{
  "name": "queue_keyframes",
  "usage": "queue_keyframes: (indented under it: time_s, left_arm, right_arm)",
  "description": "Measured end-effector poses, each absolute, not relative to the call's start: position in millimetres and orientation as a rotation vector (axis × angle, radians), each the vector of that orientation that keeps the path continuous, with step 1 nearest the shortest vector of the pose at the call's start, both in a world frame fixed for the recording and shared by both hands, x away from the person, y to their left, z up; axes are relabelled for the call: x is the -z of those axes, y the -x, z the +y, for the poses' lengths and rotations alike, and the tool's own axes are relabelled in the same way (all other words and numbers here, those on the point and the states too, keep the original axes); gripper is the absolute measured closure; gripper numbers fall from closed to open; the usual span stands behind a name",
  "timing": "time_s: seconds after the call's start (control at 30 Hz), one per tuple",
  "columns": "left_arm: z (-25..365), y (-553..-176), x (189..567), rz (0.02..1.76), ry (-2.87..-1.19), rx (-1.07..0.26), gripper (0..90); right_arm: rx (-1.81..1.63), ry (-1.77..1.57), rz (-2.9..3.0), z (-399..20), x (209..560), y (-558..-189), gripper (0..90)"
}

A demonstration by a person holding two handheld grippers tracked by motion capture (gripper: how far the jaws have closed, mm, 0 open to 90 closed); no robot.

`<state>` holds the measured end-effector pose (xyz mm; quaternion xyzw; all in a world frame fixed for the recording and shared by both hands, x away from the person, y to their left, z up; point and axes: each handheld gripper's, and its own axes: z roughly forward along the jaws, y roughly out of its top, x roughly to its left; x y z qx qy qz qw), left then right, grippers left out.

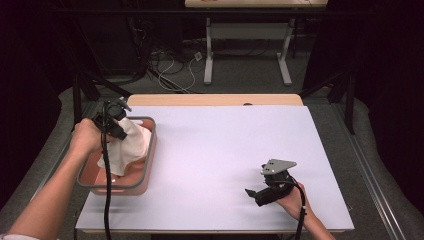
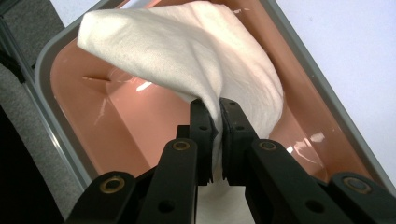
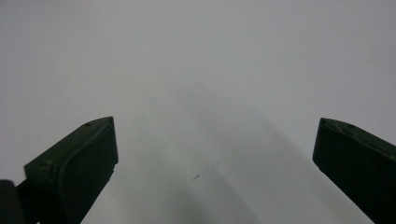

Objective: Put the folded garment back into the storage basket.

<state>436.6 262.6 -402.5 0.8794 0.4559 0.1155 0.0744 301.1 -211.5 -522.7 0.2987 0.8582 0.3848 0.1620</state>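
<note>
Forearms reach in from the near edge, each hand carrying a gripper. Largest is the white counter, bare and roomy across its middle and right, with edges close beside both hands. Next comes the salmon-pink bin with its grey rim, at the counter's left edge. Inside it hangs the white cloth, soft, light and limp by the look of it, likely to sag and drag on the rim; a pinch at a fold or corner suits it. The left gripper is clamped on a fold of that cloth above the bin's floor. The right gripper rests near the counter's front right, jaws wide apart and holding nothing.
</note>
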Motion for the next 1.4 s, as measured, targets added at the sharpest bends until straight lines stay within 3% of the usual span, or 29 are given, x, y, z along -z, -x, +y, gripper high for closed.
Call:
queue_keyframes:
  time_s: [0.93,1.4]
  left_arm:
    - [283.5,-445.4,437.6,1.419,-2.592,-0.25,83.8]
    - [287.1,-446.6,445.1,1.377,-2.643,-0.302,82.6]
  right_arm:
    - [-1.097,-0.849,2.444,-211.4,521.5,-300.1,0.0]
    - [-1.1,-0.845,2.442,-211.9,521.2,-300.1,0.0]
